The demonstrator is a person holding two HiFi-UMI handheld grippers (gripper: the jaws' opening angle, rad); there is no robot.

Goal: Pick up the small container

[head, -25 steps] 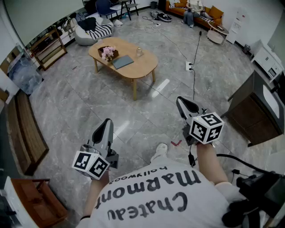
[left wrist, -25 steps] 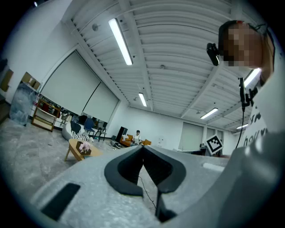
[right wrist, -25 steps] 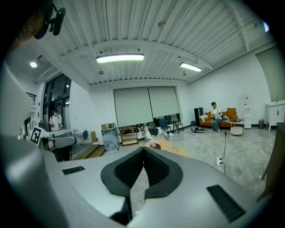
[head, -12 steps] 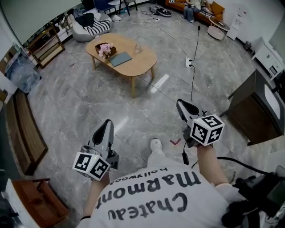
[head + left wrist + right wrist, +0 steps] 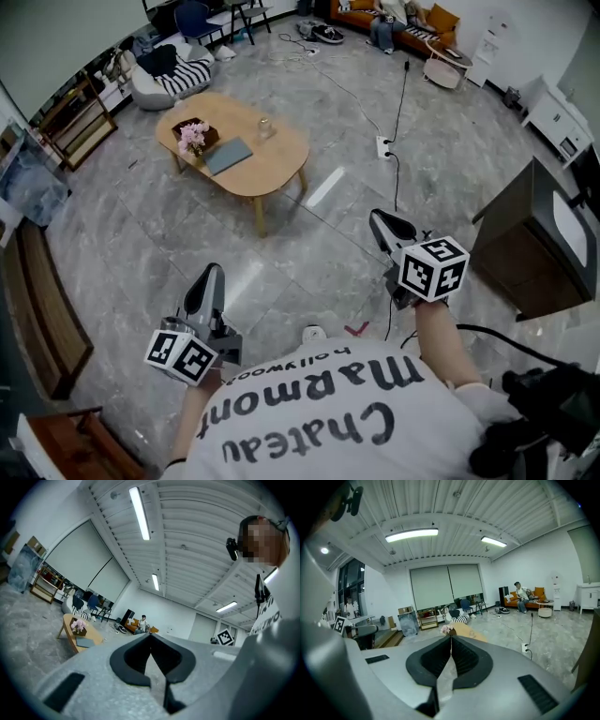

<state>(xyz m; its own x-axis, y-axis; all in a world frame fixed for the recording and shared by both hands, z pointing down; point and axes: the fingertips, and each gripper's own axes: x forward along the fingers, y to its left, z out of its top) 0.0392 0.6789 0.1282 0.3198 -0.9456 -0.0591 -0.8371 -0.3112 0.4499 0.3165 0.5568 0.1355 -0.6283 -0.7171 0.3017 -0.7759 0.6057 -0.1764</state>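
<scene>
The small container [image 5: 265, 127] is a clear glass jar standing on a low oval wooden table [image 5: 272, 169], across the floor ahead of me. Beside it on the table are a box of pink flowers [image 5: 194, 137] and a grey flat pad [image 5: 229, 156]. My left gripper [image 5: 215, 270] is held low at the left, shut and empty. My right gripper [image 5: 378, 218] is higher at the right, also shut and empty. Both point towards the table and are far from it. In the right gripper view the table [image 5: 465, 631] and flowers [image 5: 447, 629] show just beyond the shut jaw tips [image 5: 451, 637].
A power strip [image 5: 382, 145] with a black cable lies on the marble floor right of the table. A dark cabinet [image 5: 530, 234] stands at the right, a wooden bench [image 5: 42, 300] at the left. A striped beanbag [image 5: 169, 77], chairs and an orange sofa line the far wall.
I have walked forward: the table has come nearer and slid left and down in the head view. The left gripper sits lower in the frame. Both grippers stay shut.
</scene>
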